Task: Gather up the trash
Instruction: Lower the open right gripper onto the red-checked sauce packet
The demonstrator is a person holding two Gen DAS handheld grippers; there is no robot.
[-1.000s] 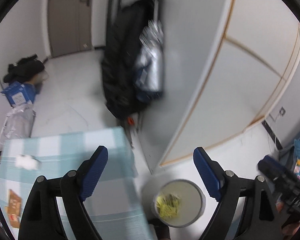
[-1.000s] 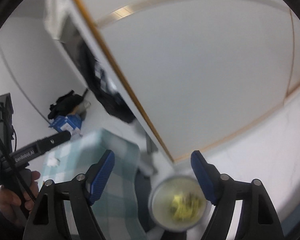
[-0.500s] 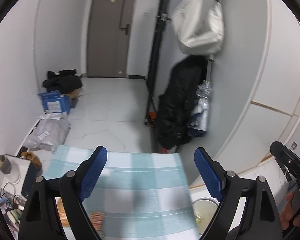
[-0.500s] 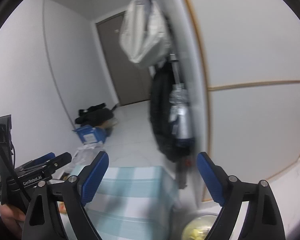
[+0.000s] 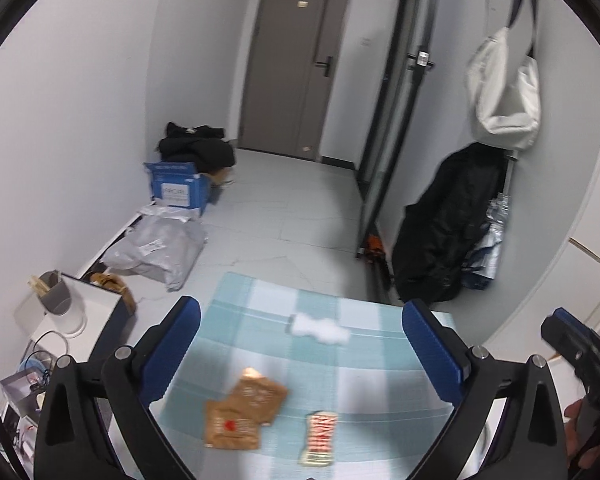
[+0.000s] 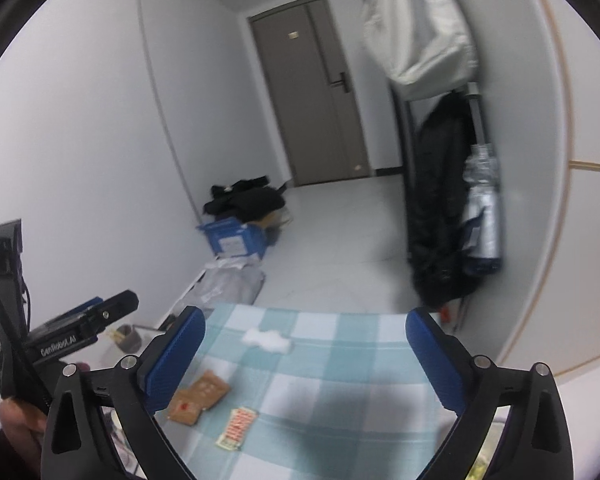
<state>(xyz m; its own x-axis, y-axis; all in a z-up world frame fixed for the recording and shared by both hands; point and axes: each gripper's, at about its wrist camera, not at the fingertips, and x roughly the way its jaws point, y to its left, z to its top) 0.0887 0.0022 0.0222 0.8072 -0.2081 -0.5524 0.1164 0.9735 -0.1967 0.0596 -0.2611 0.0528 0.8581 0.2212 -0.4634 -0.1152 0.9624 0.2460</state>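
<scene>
While both tools (image 5: 300, 344) (image 6: 306, 350) gape empty, blurred wrappers (image 5: 242, 414), seemingly paper, lie on the checked cloth (image 6: 340, 360).

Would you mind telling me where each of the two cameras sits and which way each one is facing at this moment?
Left wrist: sits on the left gripper, facing along its open blue fingers over the checked tablecloth toward the grey door; the right gripper and a hand show at the right edge.
Right wrist: sits on the right gripper, facing the same way from further right; the left gripper shows at the left edge.
Shared: white tissue, brown packets, striped wrapper, blue box.
</scene>
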